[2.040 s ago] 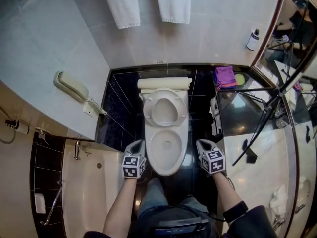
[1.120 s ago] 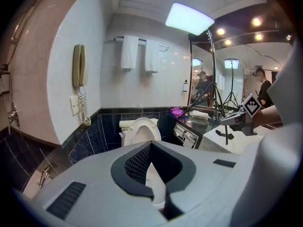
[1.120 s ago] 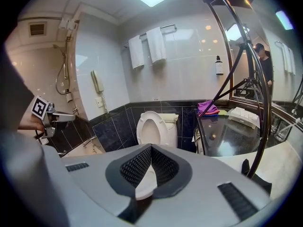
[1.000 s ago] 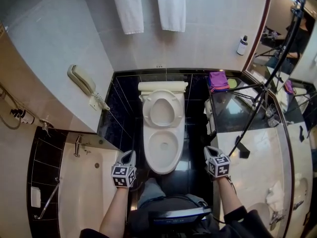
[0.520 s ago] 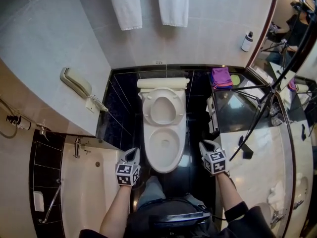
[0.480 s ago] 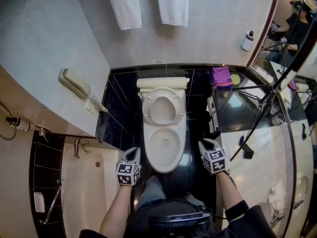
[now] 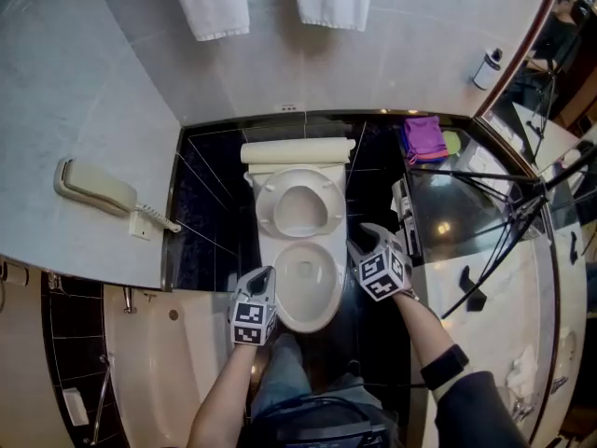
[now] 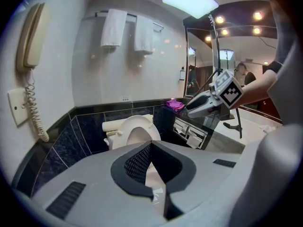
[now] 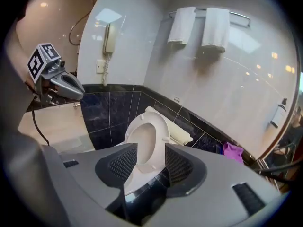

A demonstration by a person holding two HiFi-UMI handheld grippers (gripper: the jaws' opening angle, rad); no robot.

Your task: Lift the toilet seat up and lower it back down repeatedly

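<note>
Both hands have moved in beside the bowl (image 7: 306,283); the right claw (image 7: 359,239) has just been opening on nothing, the left claw (image 7: 264,274) is closed and empty, so the toilet seat (image 7: 300,205), upright at the far end, probably gets lowered next.

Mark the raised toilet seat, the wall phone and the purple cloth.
toilet seat (image 7: 264,209): head view, left side of the raised ring.
wall phone (image 7: 93,189): head view, middle of the handset.
purple cloth (image 7: 423,138): head view, centre of the cloth.
</note>
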